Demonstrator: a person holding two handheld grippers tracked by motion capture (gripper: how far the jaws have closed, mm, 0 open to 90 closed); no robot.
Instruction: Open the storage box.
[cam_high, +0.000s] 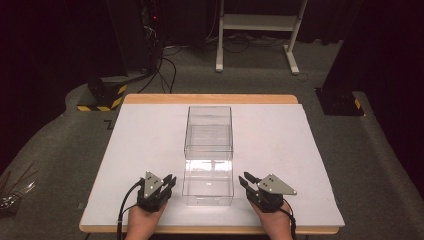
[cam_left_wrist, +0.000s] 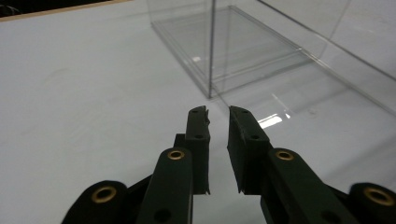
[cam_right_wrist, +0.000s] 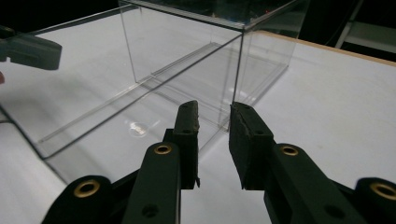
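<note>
Nearest the high view's camera, the left gripper (cam_high: 170, 182) and right gripper (cam_high: 248, 180) sit low on the white table (cam_high: 145, 145), flanking the near end of the clear box (cam_high: 208, 155). The box runs lengthwise down the table's middle, with bare surface wide on both sides and the wooden far edge (cam_high: 210, 98) beyond. Each gripper's jaws stand slightly parted with nothing between them, close beside the box's walls and not touching them.
</note>
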